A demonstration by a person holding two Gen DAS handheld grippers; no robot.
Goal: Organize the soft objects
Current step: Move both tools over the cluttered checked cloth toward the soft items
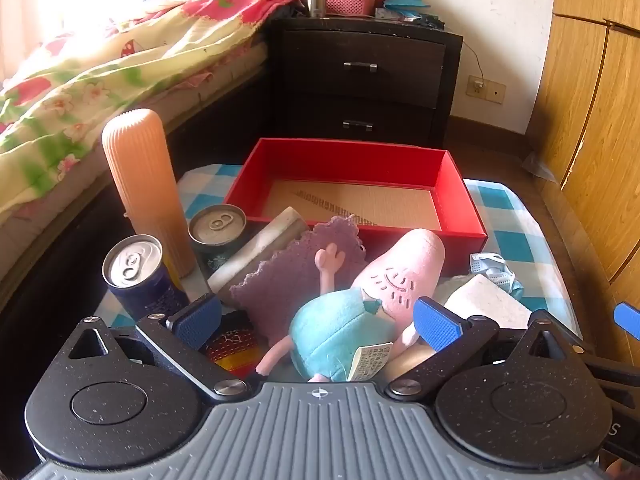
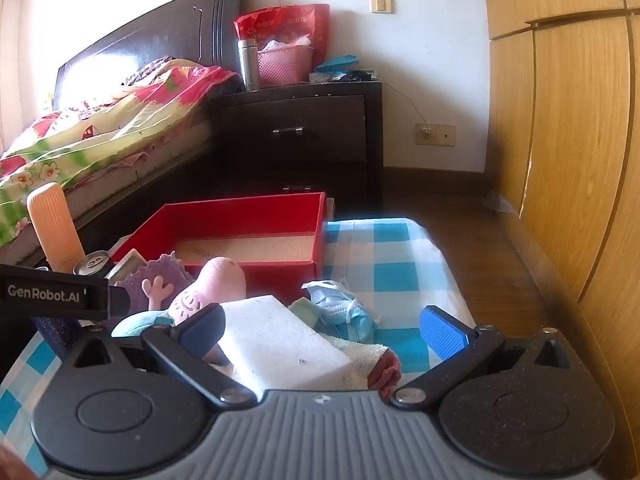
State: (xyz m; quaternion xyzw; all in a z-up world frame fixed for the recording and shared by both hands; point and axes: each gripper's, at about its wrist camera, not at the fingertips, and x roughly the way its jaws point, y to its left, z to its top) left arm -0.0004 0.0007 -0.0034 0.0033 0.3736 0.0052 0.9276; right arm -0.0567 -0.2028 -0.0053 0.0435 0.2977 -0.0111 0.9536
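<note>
A pink pig plush in a teal dress (image 1: 360,304) lies on the checked table between the open fingers of my left gripper (image 1: 318,320), not gripped. A purple knitted cloth (image 1: 296,268) lies under it. A white sponge block (image 2: 276,344) lies between the open fingers of my right gripper (image 2: 324,330), with a white towel (image 2: 364,354) and a crumpled blue face mask (image 2: 340,308) beside it. An empty red box (image 1: 352,168) stands just behind; it also shows in the right wrist view (image 2: 248,216). The plush also shows in the right wrist view (image 2: 212,284).
Two drink cans (image 1: 134,268) (image 1: 218,226), a tall ribbed peach cylinder (image 1: 144,184) and a white bar (image 1: 260,248) stand left of the plush. A bed (image 1: 80,80) is at left, a dark nightstand (image 1: 360,76) behind, wooden wardrobe doors (image 2: 560,140) at right.
</note>
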